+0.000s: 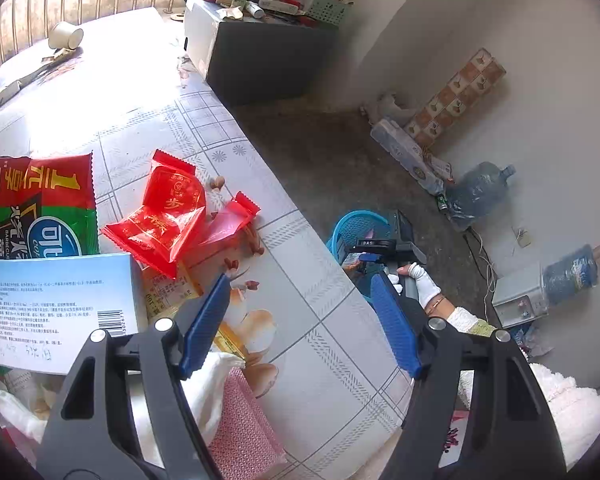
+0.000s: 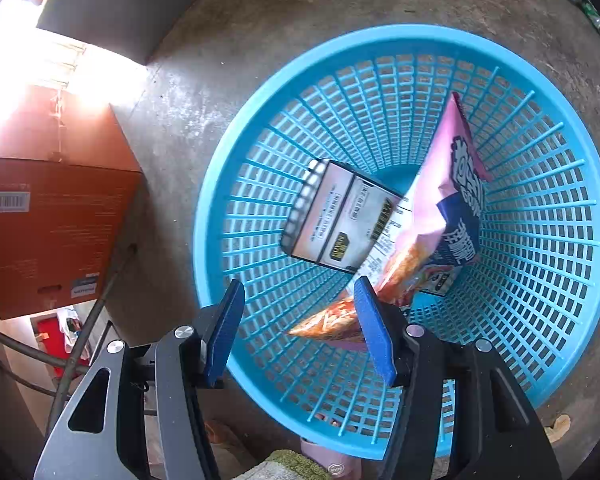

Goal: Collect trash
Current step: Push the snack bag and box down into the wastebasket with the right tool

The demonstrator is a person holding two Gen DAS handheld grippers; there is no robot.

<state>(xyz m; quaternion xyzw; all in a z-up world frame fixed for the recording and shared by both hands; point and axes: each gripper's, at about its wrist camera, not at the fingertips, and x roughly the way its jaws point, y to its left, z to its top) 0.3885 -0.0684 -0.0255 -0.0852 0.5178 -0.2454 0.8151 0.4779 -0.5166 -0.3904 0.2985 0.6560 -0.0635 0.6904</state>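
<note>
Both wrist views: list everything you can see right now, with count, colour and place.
basket: one, blue, on the floor beside the table
snack bag: one, pink and navy, in the basket
flat carton: one, pale with dark edges, in the basket
red wrappers: two, on the table
chip bag: one, red and green, table's left
box: one, light blue, on the table
paper cup: one, white, on its side at the far end of the table
water jugs: two, bluish, on the floor by the wall
cardboard box: one, orange-brown, left of the basket
left gripper: open, over the table
right gripper: open, over the basket
</note>
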